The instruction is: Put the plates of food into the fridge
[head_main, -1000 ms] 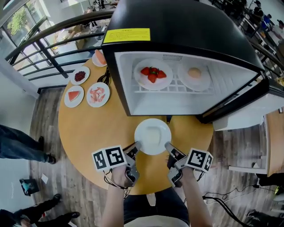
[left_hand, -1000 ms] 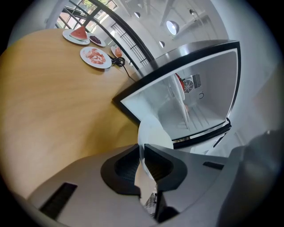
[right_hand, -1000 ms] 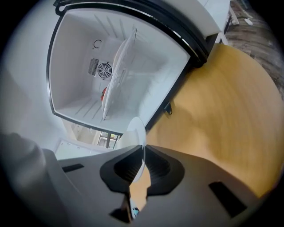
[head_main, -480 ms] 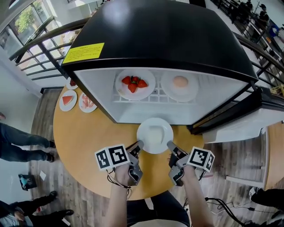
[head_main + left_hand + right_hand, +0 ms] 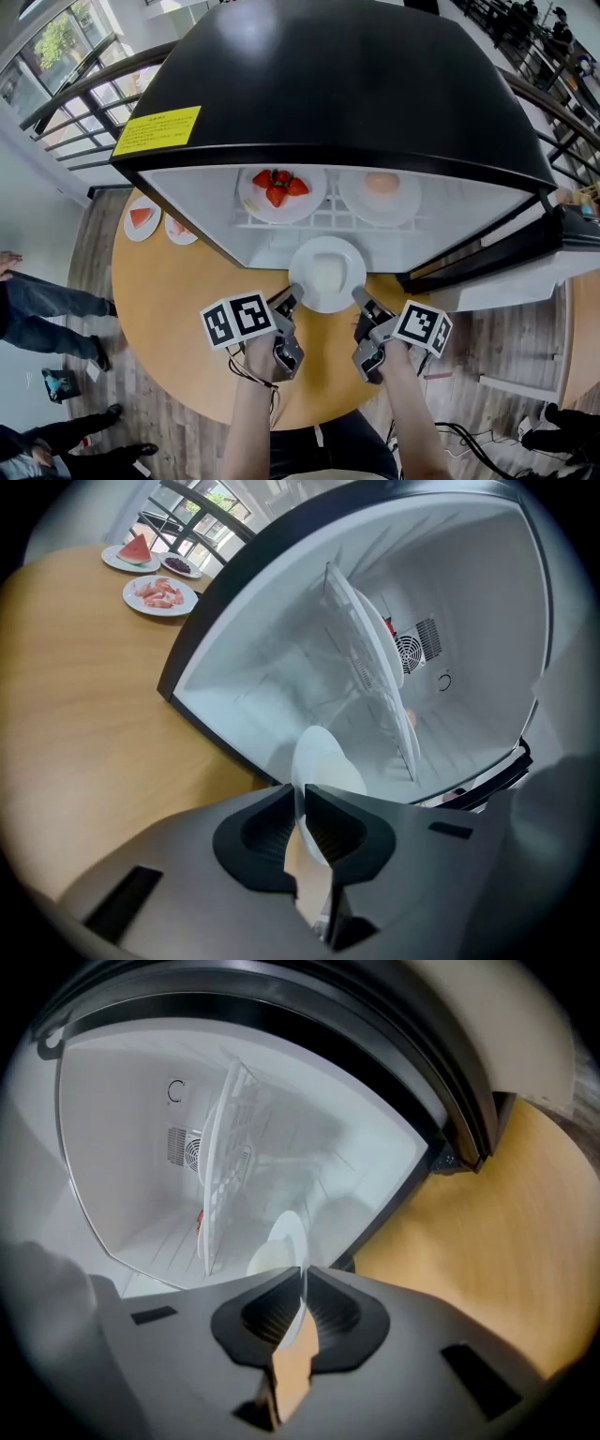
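Left gripper (image 5: 292,299) and right gripper (image 5: 357,298) clamp opposite plate (image 5: 307,292) rims. Plate at fridge (image 5: 347,84) mouth; space under shelf (image 5: 323,220) lies straight ahead.

2 forearms (image 5: 246,422) extend forward, side by side. Left gripper (image 5: 292,300): jaws clamped on the left rim of the plate (image 5: 325,274). Right gripper (image 5: 358,299): jaws clamped on its right rim.
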{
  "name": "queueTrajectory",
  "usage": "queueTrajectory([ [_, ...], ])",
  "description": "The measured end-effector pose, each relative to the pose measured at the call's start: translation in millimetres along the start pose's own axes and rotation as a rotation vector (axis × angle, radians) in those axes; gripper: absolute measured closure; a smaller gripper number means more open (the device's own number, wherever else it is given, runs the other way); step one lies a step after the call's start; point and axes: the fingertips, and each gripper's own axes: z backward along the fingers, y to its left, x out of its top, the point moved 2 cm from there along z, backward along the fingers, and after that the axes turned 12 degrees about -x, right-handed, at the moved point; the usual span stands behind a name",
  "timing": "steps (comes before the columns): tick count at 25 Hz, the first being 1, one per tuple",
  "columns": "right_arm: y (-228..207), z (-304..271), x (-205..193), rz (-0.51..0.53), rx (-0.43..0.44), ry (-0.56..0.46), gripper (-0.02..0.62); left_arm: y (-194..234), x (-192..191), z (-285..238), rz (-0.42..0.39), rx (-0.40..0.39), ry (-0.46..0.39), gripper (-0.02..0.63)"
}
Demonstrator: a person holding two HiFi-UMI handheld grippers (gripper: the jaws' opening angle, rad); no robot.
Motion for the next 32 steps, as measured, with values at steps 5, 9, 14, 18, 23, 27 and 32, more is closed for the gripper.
queueTrajectory([
  [5,3.8,-18.7,12.1,-0.03,-0.006,-0.043,0.566,6.1,20.1,-14.2,-0.01,0.0,-0.007,0.568],
  [9,5.7,-31.2,21.3,-0.023,-0.016,-0.077,0.565,9.8,33.3,-25.3,-0.043,-0.003,-0.005,0.568],
  [14,6.7,-39.0,32.7,-0.007,-0.025,-0.119,0.565,11.0,44.0,-38.7,-0.066,-0.02,-0.017,0.568],
  [18,12.1,-56.0,49.1,0.012,-0.035,-0.154,0.565,14.7,62.8,-55.6,-0.096,-0.021,-0.006,0.568],
  [23,12.0,-70.8,58.4,0.019,-0.034,-0.172,0.565,18.9,76.1,-67.2,-0.127,-0.013,0.001,0.566],
  [27,9.7,-76.7,61.5,0.015,-0.052,-0.178,0.564,24.4,78.0,-71.6,-0.102,0.0,-0.008,0.566],
  [32,10.5,-81.7,66.1,0.014,-0.065,-0.189,0.565,29.1,79.4,-76.6,-0.08,0.013,-0.025,0.568],
])
